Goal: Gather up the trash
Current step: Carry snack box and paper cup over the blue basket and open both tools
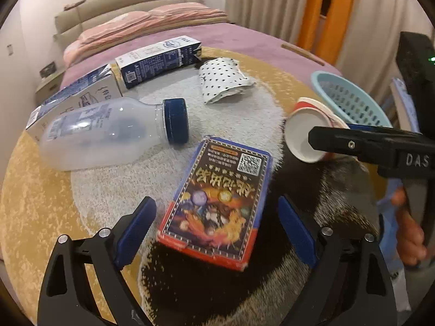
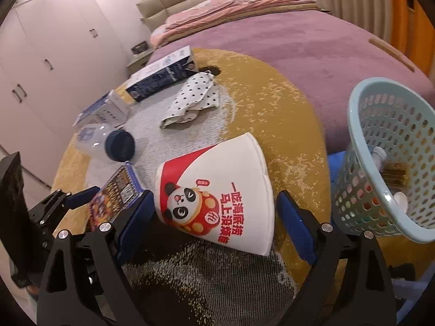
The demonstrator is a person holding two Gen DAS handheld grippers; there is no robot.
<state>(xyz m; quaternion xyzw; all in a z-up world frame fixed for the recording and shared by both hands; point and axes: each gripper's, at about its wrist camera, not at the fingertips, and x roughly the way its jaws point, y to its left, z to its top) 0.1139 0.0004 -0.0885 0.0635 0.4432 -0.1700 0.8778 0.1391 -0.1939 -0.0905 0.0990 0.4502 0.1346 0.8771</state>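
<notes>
Lying on fuzzy rug (image 1: 114,190), glossy rectangular box (image 1: 217,203) and conical paper cup (image 2: 217,195) sit between spread fingers.

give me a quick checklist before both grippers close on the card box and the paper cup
1. Left hand-held gripper open around the card box: ok.
2. Right hand-held gripper open around the paper cup: ok.
3. Left pad clear of the cup: cannot tell, it looks very close.
4. Blue basket beside the cup with room inside: ok.
5. Milk bottle clear of the card box: ok.
</notes>
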